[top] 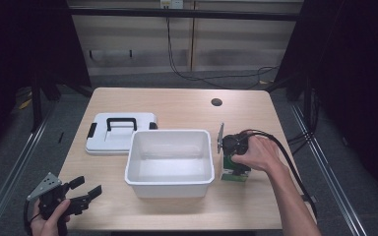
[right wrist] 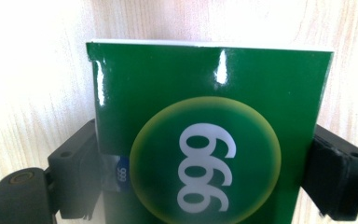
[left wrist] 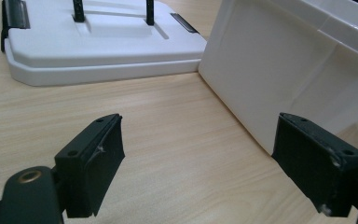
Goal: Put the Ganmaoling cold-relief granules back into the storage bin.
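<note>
right hand-held gripper [top: 232,164]: pointing straight down just right of the bin, jaws on either side of the green box [right wrist: 209,135]. Both pads look pressed against its side faces, so I judge it gripped, not just bracketed.
green box: stands on the desk [top: 177,105], right of the bin and near its front right corner. The high view shows it as a green edge under the hand [top: 258,153]. The right gripper view shows its glossy face with "999" printed in a yellow-rimmed circle.
why top-down grip: a hold across the narrow sides keeps the box square, so it can likely go straight up and over the bin wall.
white bin [top: 170,161]: open, empty, mid-desk; probably the drop target, given how close the box sits.
lid [top: 120,132]: lies flat at the far left of the bin, black handle up and latches at the ends. It is parked clear of the opening.
left hand-held gripper [top: 81,189]: at the near left corner of the desk, jaws wide apart with nothing between them. It is aimed toward the bin's near left corner [left wrist: 242,84] and the lid [left wrist: 98,51]; looks like standby.
</note>
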Motion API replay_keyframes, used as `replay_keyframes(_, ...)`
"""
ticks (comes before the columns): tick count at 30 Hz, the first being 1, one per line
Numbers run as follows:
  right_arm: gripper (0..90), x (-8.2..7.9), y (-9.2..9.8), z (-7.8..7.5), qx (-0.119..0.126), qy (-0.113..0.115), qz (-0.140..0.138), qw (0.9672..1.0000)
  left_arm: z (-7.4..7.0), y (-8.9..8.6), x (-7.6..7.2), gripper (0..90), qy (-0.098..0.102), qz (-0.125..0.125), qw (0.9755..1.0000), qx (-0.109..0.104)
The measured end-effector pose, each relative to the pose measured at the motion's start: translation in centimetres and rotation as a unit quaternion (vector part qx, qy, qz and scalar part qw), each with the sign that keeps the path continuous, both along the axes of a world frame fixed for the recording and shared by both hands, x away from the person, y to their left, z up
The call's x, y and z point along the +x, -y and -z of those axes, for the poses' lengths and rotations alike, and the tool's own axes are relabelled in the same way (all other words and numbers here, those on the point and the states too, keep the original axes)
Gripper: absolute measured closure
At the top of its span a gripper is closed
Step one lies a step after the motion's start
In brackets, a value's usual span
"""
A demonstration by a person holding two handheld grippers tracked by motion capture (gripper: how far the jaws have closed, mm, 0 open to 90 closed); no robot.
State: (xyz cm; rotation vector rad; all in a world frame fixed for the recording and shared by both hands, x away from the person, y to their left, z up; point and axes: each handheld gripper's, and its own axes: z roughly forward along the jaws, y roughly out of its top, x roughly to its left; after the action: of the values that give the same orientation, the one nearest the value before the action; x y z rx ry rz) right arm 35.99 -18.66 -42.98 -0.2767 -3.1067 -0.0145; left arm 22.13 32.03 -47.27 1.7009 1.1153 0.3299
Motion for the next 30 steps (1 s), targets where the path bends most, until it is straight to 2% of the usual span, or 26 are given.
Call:
replay_keyframes(19,15.8,0.0,0.0,-0.3,-0.004,-0.006,0.001,1.0000,0.0,0.0,0.0,15.9,-0.002,-0.001,1.0000,0.000)
replay_keyframes(23,15.8,-0.2,-0.1,-0.9,0.004,-0.004,-0.001,1.0000,0.0,0.0,0.0,15.9,-0.001,0.000,1.0000,0.000)
replay_keyframes(30,15.8,-0.3,0.1,-1.4,0.000,-0.006,-0.004,1.0000,0.0,0.0,0.0,15.9,-0.001,0.000,1.0000,0.002)
